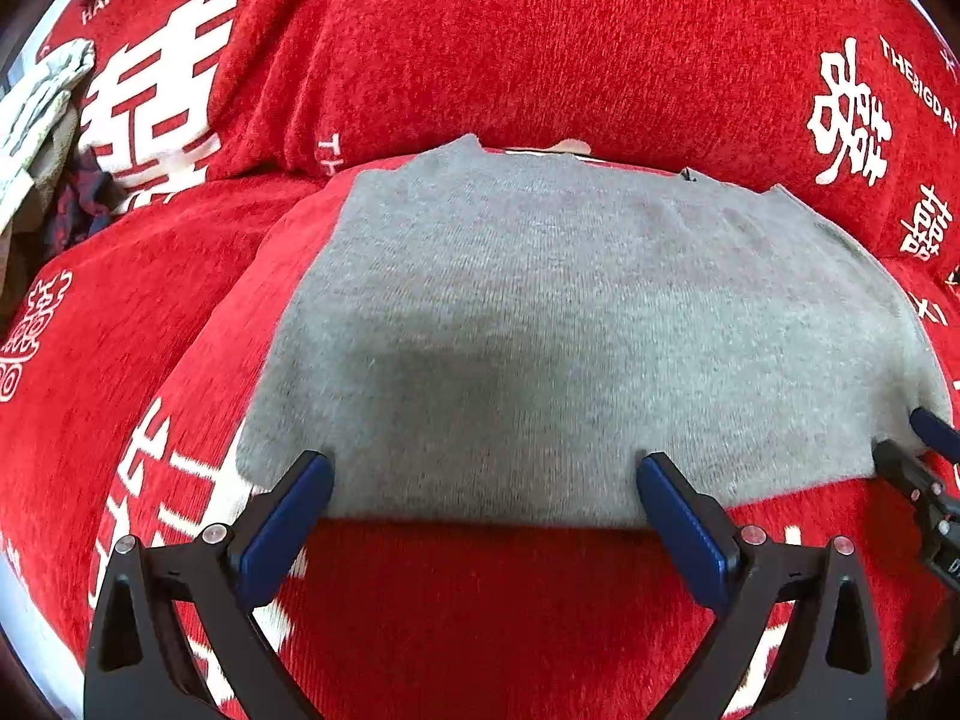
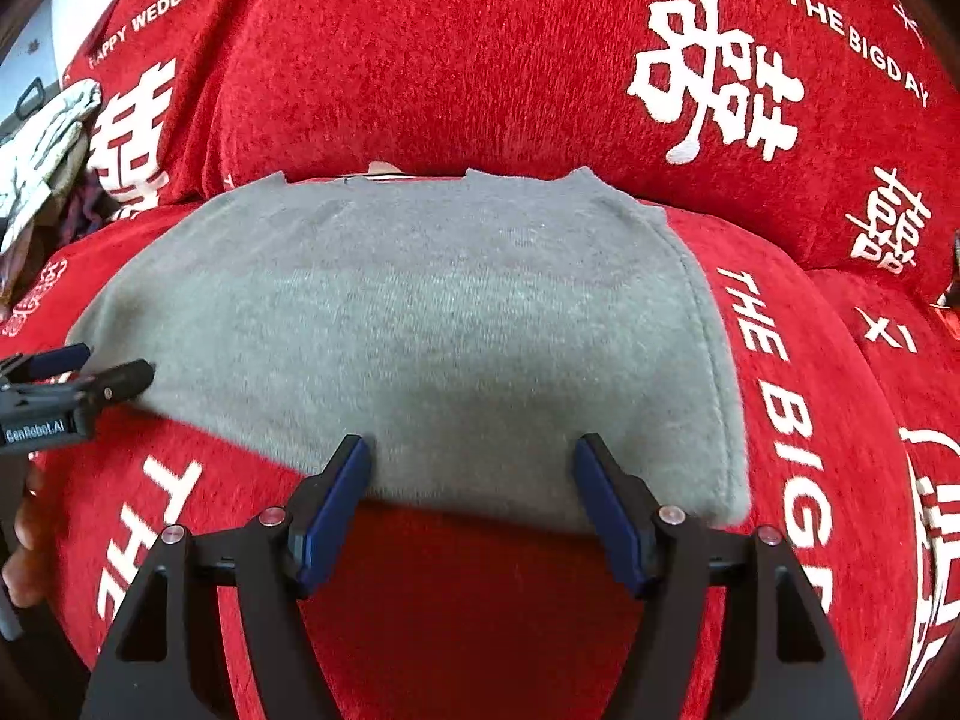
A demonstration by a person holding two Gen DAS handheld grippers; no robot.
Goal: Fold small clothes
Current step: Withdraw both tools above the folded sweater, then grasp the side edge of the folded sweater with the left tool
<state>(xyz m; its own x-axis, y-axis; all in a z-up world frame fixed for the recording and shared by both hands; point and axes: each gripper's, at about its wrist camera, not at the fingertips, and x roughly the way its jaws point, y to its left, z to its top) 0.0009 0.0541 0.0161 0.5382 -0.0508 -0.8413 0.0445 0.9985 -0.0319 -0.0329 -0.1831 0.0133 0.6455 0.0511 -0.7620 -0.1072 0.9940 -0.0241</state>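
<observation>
Nearest the left wrist camera, the left gripper stands with its two blue-padded fingers spread wide, their tips resting at the near hem of a grey knitted top; nothing is pinched between them. In the right wrist view, the right gripper is likewise spread, a little narrower, tips at the same near hem with nothing clamped.

The grey top lies flat on a red sofa cover printed with white characters and lettering. Its neckline sits at the far edge, against the back cushion.

Each view catches the other tool. At the right edge of the left view, the right gripper shows beside the top's near right corner. At the left edge of the right view, the left gripper shows from the side near the top's left edge, with part of a hand below it; this hand does not appear in the left view.

The right view alone shows the top's right side seam and the words "THE BIG D" on the cover. Farthest back, at the left, a heap of other clothes shows more fully in the left view.
</observation>
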